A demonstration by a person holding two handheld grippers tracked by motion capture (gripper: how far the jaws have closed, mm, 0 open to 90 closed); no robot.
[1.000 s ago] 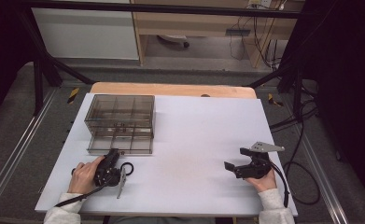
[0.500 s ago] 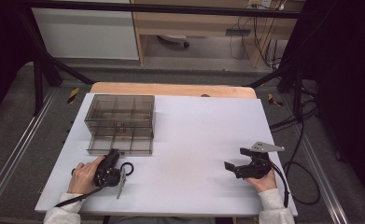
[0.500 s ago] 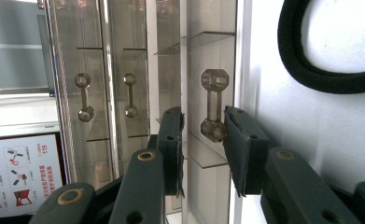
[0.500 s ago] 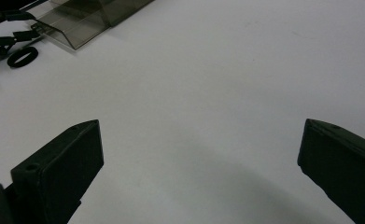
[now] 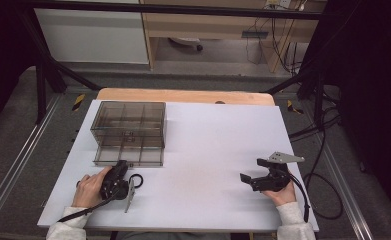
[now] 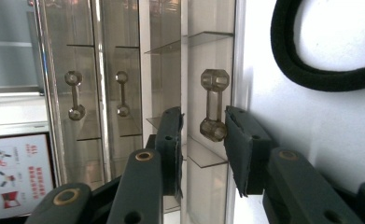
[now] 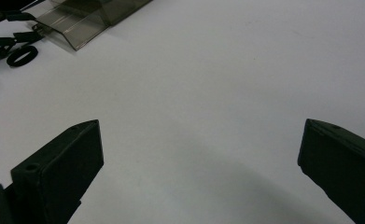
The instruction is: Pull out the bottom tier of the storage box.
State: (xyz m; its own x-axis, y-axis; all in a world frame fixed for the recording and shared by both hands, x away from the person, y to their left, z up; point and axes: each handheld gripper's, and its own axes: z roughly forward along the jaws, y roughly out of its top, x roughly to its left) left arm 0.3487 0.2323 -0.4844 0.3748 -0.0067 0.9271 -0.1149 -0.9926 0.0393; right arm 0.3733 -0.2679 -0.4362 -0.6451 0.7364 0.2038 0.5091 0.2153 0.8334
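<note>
A smoky clear drawer cabinet (image 5: 129, 120) stands at the table's left rear, its bottom drawer (image 5: 128, 156) pulled out toward me. My left gripper (image 5: 121, 166), held on its side by a hand, points at that drawer's front. In the left gripper view the jaws of the left gripper (image 6: 203, 116) stand open on either side of the drawer's small bar handle (image 6: 211, 109); one jaw is nearly touching it, the other stands apart. My right gripper (image 5: 253, 170) rests at the right front of the table. Its jaws (image 7: 199, 144) are wide open over bare white table.
A black ring (image 5: 135, 181) lies on the white tabletop (image 5: 208, 145) just right of the left gripper; it shows as the ring (image 6: 320, 70) and, far off, the ring (image 7: 21, 55). Two more drawer handles (image 6: 73, 95) show behind the held-out drawer. Cables hang off the table's right edge.
</note>
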